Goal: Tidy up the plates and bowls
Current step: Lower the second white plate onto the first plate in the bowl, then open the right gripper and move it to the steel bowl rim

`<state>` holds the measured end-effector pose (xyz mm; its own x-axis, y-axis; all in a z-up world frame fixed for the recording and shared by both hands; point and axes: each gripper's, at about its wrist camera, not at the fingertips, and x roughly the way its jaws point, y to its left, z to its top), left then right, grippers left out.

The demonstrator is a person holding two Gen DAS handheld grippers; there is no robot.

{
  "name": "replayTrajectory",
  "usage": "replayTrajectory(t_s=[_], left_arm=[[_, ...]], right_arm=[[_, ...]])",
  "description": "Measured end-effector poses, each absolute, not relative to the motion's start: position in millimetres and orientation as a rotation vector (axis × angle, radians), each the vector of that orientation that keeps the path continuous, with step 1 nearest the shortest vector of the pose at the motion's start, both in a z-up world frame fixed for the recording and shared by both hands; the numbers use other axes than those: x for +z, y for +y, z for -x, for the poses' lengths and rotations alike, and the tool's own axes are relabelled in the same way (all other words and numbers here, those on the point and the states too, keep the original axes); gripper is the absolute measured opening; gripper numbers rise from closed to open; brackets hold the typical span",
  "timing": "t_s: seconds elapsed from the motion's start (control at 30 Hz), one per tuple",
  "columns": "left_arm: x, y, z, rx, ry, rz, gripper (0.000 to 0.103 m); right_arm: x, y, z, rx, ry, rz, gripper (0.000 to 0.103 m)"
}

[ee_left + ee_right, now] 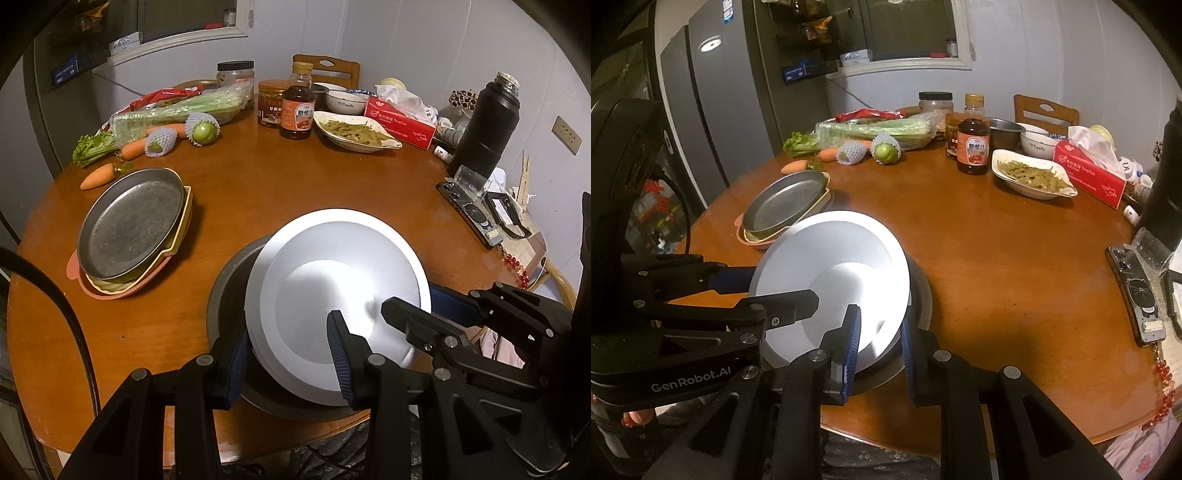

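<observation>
A white plate [332,280] [842,266] hangs tilted over a dark grey plate [229,288] [921,295] that lies on the round wooden table [258,184]. My left gripper [290,360] [775,286] is shut on the white plate's near left rim. The plate's right rim is clamped by my right gripper [881,339] [417,306], one finger above it and one below. To the left, a grey metal plate [133,225] [786,203] rests on a cream dish, which sits in a pink dish.
Along the table's back stand a dish of green vegetables [354,129], a sauce bottle [297,110], jars, a white bowl [345,99] and a red tissue box [399,118]. Carrots [98,177] and celery lie at the left. A black flask [484,125] and a phone [469,210] are at the right.
</observation>
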<state>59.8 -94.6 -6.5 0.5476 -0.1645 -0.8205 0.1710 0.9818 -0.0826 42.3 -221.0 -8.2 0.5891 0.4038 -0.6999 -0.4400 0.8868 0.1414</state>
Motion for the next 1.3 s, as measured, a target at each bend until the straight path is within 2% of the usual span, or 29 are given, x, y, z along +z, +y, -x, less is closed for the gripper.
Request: replayTrajectory(t_s=[0.4, 0.87, 1.07, 1.17, 1.3], left_arm=[[-5, -86, -61, -0.18, 0.962, 0.007, 0.041], [6, -69, -55, -0.14, 0.92, 0.029, 0.042], [15, -52, -52, -0.115, 0.888, 0.063, 0.045], [19, -43, -52, -0.111, 0.874, 0.083, 0.049], [15, -36, -56, -0.142, 0.881, 0.132, 0.059]], right_arm=[[-8, -223, -43, 0.474, 0.806, 0.037, 0.033], [-1, -227, -41, 0.455, 0.788, 0.025, 0.034], [6, -230, -41, 0.438, 0.775, 0.02, 0.037], [12, -232, -43, 0.434, 0.762, 0.014, 0.043], [16, -233, -47, 0.427, 0.755, 0.003, 0.049]])
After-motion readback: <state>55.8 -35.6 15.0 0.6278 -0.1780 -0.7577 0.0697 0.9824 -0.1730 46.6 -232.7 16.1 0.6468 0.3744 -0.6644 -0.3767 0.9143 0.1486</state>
